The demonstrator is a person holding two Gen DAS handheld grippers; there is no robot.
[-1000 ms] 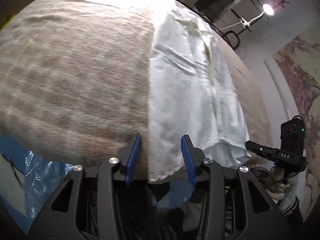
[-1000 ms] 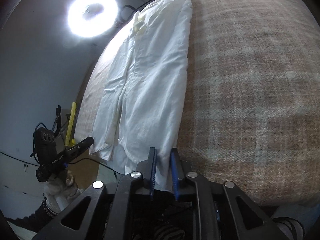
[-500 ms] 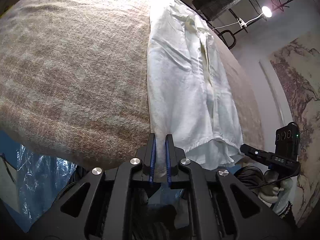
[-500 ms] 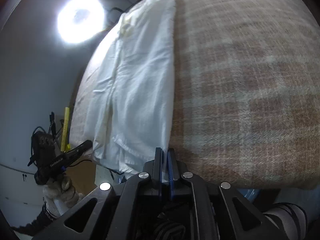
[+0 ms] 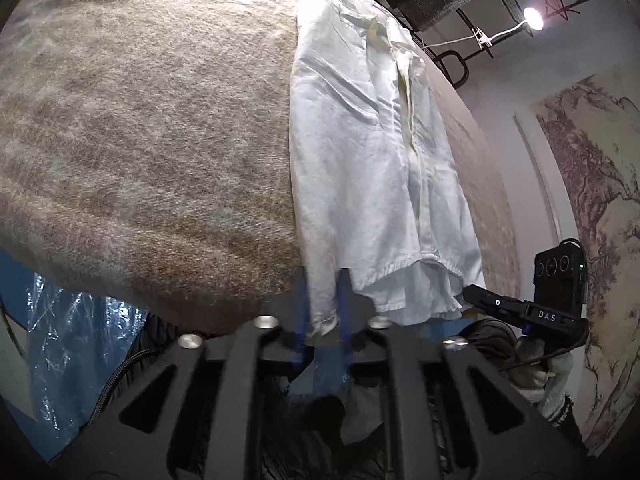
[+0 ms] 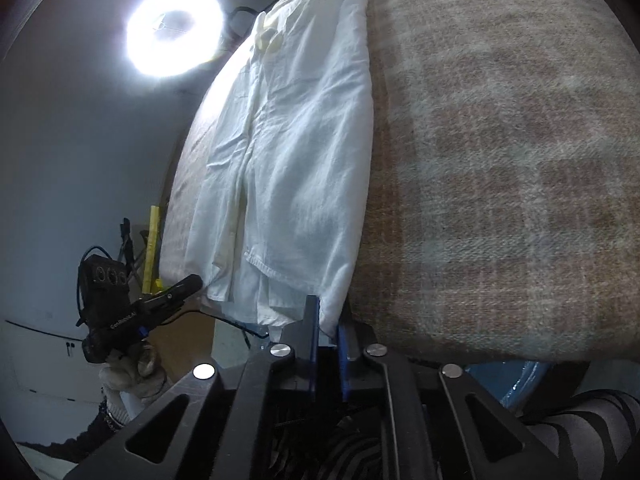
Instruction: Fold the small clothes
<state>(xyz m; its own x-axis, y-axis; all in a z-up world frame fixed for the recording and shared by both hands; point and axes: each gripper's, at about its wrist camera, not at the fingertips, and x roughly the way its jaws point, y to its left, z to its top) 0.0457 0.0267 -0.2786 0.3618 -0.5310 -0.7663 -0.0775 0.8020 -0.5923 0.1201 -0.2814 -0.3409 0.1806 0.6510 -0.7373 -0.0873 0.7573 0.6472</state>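
A white shirt (image 5: 360,152) lies lengthwise on a plaid blanket-covered table (image 5: 140,120), its hem hanging over the near edge. My left gripper (image 5: 322,300) is shut on the shirt's left hem corner. In the right wrist view the same shirt (image 6: 296,152) runs away from me, and my right gripper (image 6: 326,316) is shut on its right hem corner. Each gripper shows in the other's view: the right one (image 5: 520,308) at the right, the left one (image 6: 140,308) at the left.
The plaid blanket (image 6: 500,160) covers the table on both sides of the shirt. A ring light (image 6: 174,30) glares at the far end. Blue plastic (image 5: 72,340) hangs below the table edge at left. A landscape painting (image 5: 592,200) hangs on the right wall.
The left gripper closed from open onto the left hem corner, then its jaws spread slightly on the cloth. The right gripper stays shut on the right corner. Both views moved slightly.
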